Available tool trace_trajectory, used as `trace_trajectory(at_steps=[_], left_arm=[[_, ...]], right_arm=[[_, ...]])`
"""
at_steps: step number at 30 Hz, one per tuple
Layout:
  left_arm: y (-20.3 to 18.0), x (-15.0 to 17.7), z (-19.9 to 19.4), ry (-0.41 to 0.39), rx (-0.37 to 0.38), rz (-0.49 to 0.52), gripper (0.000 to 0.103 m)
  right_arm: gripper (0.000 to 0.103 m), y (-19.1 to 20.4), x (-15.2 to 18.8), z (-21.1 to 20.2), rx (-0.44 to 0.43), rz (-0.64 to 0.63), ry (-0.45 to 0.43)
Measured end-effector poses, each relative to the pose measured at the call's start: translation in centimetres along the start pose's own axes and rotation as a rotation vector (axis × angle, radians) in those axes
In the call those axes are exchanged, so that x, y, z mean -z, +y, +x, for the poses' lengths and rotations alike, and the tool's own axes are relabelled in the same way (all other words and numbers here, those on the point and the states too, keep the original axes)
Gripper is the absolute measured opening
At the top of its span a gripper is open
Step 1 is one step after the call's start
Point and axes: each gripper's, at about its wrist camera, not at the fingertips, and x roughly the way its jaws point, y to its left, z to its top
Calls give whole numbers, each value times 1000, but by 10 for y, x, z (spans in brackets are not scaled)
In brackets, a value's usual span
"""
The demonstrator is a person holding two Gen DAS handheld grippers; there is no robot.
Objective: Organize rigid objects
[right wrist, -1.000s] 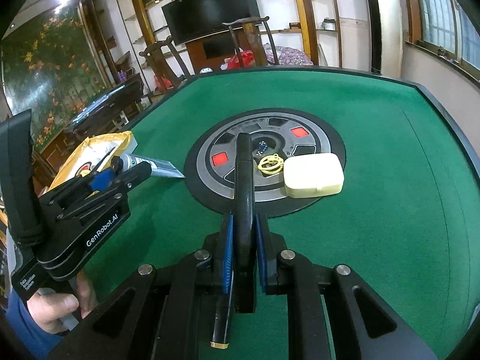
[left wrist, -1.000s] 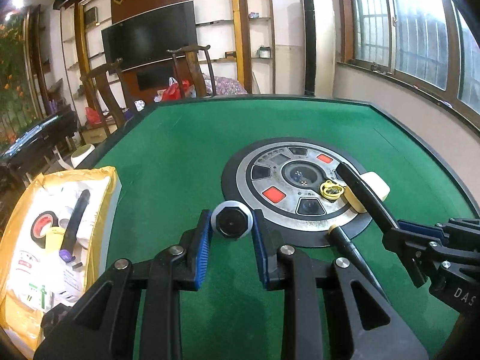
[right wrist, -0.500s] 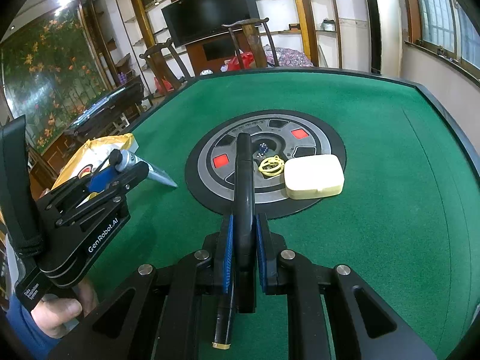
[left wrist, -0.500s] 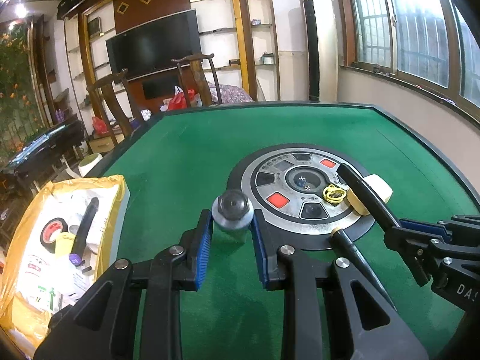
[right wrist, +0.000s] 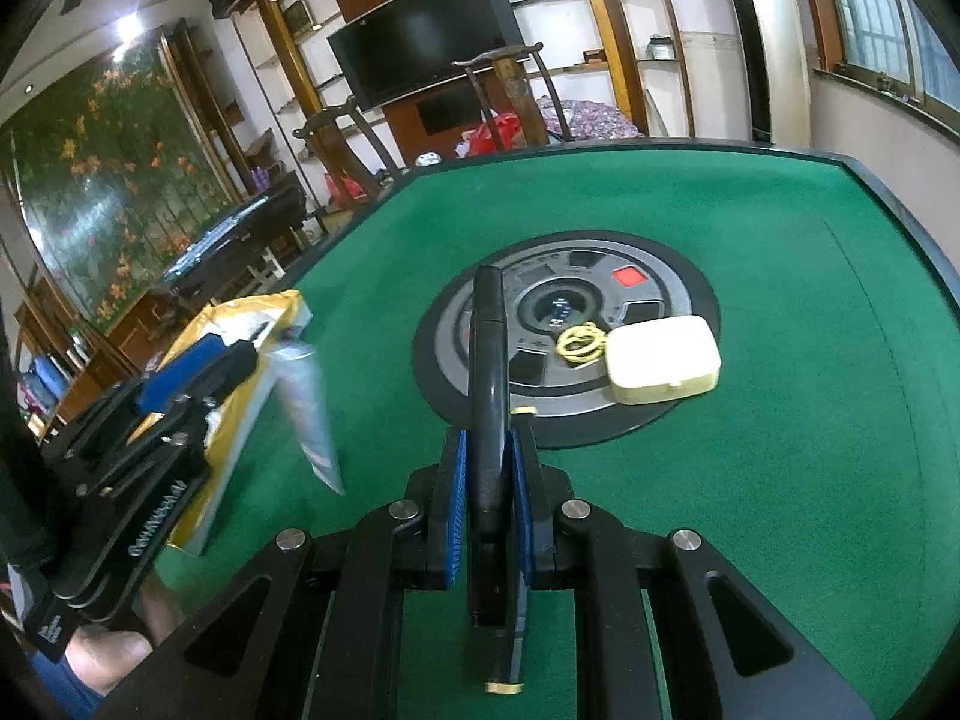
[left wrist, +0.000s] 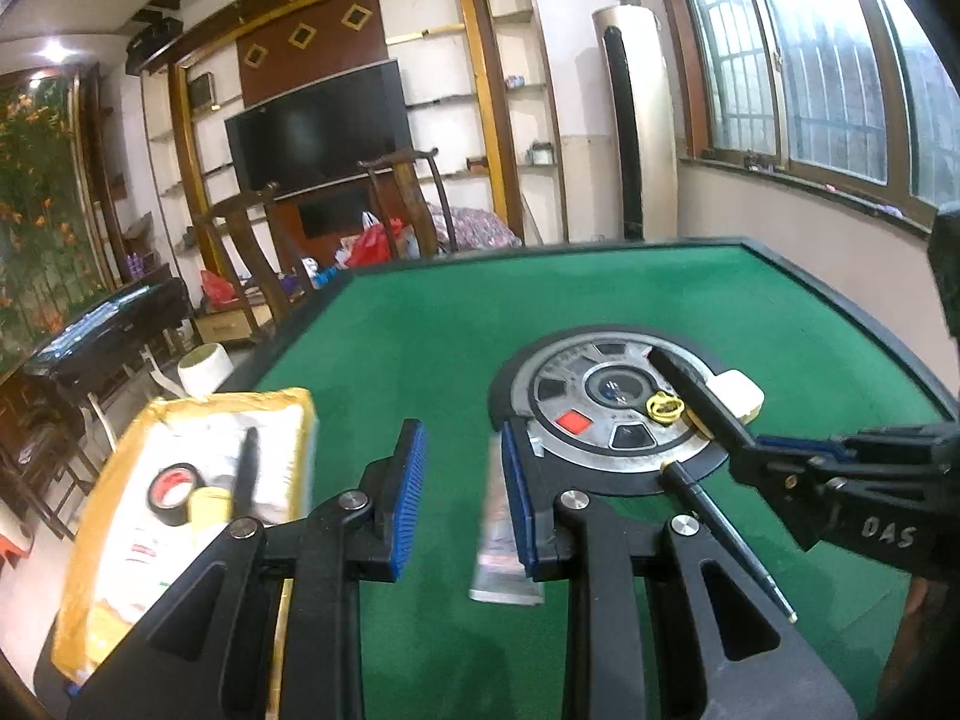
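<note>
Left claw (left wrist: 462,480): pads apart, pinching nothing.
Tube (left wrist: 503,531): blurred against the right pad; light, soft-walled, slick. Grip yours at the stiff cap.
Right claw (right wrist: 486,480): clamped mid-barrel on the pen (right wrist: 489,372); rigid, slim.

So I'm looking at a green felt table (right wrist: 750,480) with a round dial panel (right wrist: 660,294) in the middle. Sitting on the panel: a cream case (right wrist: 663,360) and, just beside it, a yellow ring thing (right wrist: 579,343). A yellow padded envelope (left wrist: 102,612) lies at the left edge.
</note>
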Motion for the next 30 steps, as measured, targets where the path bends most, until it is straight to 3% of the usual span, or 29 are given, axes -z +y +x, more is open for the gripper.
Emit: trace_trajectory(at_steps=[9, 11, 15, 18, 19, 21, 23, 30], left_arm=[[30, 3, -19, -12, 5, -43, 23], [38, 6, -8, 57, 59, -74, 24], [45, 11, 31, 304, 246, -154, 24], [36, 17, 61, 456, 318, -175, 27], [33, 18, 67, 473, 321, -176, 30], [22, 19, 79, 502, 282, -144, 46], [13, 13, 89, 486, 236, -124, 55], [-18, -5, 136, 493, 144, -74, 66]], right_arm=[[13, 31, 4, 3, -36, -13, -8], [13, 33, 3, 1, -23, -16, -18], [13, 25, 4, 2, -7, 3, -30], [13, 12, 5, 5, -9, 38, -32], [13, 9, 5, 7, -12, 47, -30], [13, 6, 6, 6, -18, 48, -30], [13, 5, 5, 3, -15, 39, -37], [13, 2, 6, 0, -46, 45, -41]])
